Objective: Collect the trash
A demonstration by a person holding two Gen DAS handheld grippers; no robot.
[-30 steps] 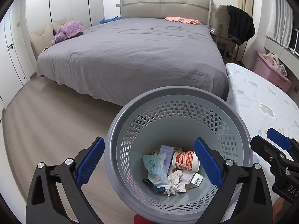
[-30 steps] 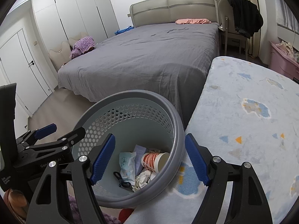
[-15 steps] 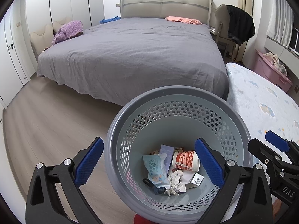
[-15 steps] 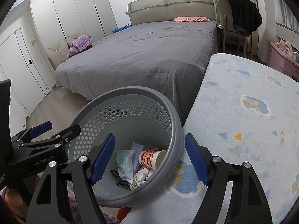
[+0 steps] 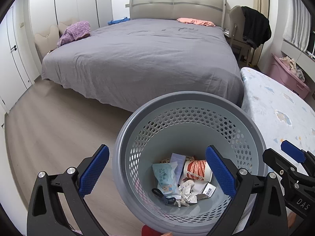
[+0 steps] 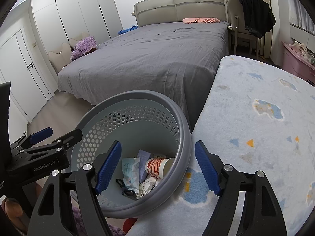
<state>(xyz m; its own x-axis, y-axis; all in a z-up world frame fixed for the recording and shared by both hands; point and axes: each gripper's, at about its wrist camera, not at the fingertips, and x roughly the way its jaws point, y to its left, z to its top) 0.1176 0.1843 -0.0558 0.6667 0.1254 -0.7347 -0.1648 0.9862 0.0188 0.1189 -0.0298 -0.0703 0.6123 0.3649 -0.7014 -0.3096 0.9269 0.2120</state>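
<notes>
— What is closest to you?

— Your left tool [image 5: 157,169] hangs over the bin [image 5: 189,100] with its blue pads spread wide, holding nothing; one pad sits outside the rim on the floor side, the other over the inside. Your right tool [image 6: 157,165] is spread wide too and empty, one pad above the bin's inside, the other above the fleecy blanket [image 6: 256,118] just beside the rim.

— And where is the trash?

— At the bottom of the bin. You have a paper cup [image 5: 196,170] with red printing lying on its side, a pale blue wrapper [image 5: 166,175] beside it, crumpled paper [image 5: 186,193] in front, a small box with a barcode [image 5: 208,190], a thin leaflet [image 5: 177,162] standing against the wall, and a dark looped cord [image 5: 163,195] nearest you.

— What does the bin stand against?

— Its rim touches the edge of the blanket, which has blue cloud shapes. On the other side you see the wooden floor [image 5: 49,127].

— Farther off?

— A wide bed [image 5: 141,55] under a grey sheet, with a pink cloth [image 5: 195,22] near the headboard and a purple throw [image 5: 74,32] at its far corner. A dark jacket [image 5: 256,26] hangs on a chair right of the bed, a pink storage box [image 5: 285,78] sits near the window, and white wardrobes [image 6: 74,11] line the back wall.
</notes>
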